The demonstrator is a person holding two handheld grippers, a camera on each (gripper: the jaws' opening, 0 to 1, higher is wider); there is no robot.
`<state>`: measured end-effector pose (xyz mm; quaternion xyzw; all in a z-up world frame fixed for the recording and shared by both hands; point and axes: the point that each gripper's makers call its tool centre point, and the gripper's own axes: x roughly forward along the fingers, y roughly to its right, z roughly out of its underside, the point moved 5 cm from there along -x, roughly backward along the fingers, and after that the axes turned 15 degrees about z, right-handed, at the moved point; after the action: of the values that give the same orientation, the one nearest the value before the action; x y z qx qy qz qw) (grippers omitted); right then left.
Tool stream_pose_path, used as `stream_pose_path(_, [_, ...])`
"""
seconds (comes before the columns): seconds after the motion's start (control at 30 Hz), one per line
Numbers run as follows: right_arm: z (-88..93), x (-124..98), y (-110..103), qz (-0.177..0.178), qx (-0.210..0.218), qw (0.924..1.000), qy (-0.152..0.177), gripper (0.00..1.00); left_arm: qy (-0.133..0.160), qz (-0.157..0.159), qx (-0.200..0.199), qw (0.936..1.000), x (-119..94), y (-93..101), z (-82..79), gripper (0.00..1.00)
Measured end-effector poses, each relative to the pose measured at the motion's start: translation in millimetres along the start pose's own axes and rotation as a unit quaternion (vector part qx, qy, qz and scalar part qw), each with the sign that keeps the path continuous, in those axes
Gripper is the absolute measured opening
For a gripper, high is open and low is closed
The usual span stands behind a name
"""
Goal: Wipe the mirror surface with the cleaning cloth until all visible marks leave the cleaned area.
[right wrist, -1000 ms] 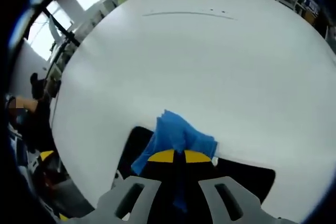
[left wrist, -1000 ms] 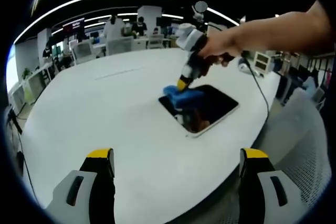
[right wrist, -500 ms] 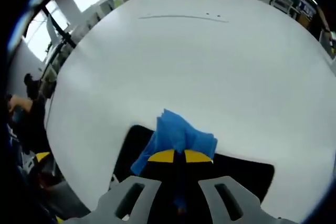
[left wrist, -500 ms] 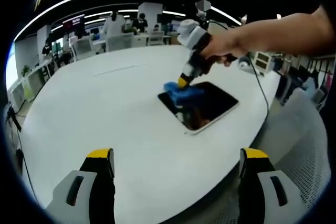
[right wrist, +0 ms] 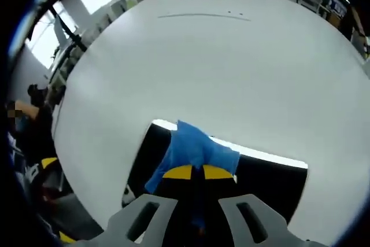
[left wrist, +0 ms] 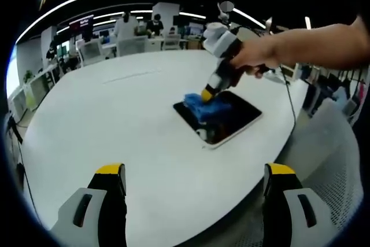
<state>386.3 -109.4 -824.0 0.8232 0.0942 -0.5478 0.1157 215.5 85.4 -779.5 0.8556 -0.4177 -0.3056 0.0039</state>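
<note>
The mirror (left wrist: pixel 222 117) lies flat on the white table (left wrist: pixel 115 125), near the table's edge. The right gripper (left wrist: pixel 207 92) has its jaws closed together on the blue cleaning cloth (left wrist: pixel 207 107) and presses it against the mirror. Compared with one second ago, the cloth has travelled from the mirror's far corner inward over the glass; in the right gripper view more dark glass now surrounds the cloth (right wrist: pixel 193 151). Judgement: wiping is mid-stroke, with mirror area remaining. The left gripper (left wrist: pixel 193 180) hangs short of the mirror, jaws wide apart, holding nothing. No legible writing or brand is discernible.
</note>
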Motion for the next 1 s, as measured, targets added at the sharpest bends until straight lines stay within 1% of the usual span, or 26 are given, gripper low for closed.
stream_pose_path(0.23, [8.3,-1,-5,0.006,-0.012,0.9999,0.010,0.00,-0.002,-0.001,0.002,1.0000,0,-0.2,0.8,0.99])
stream_pose_path(0.5, [27.4,-10,-12,-0.003,-0.011,0.9999,0.011,0.00,-0.004,0.000,0.004,1.0000,1,0.0,1.0,0.99])
stream_pose_path(0.7, [36.6,-14,-16,-0.005,-0.012,0.9998,0.012,0.00,-0.004,0.001,0.006,1.0000,1,0.1,0.9,0.99])
stream_pose_path(0.8, [41.5,-15,-19,-0.004,-0.023,0.9996,0.016,0.00,-0.005,0.001,0.006,1.0000,1,0.5,1.0,0.99])
stream_pose_path(0.87, [48.0,-18,-21,-0.007,-0.022,0.9996,0.016,0.00,-0.005,0.001,0.006,1.0000,1,0.6,0.9,0.99])
stream_pose_path(1.0, [52.7,-20,-22,-0.013,-0.009,0.9997,0.017,0.00,-0.005,0.001,0.007,1.0000,1,0.1,1.3,0.99])
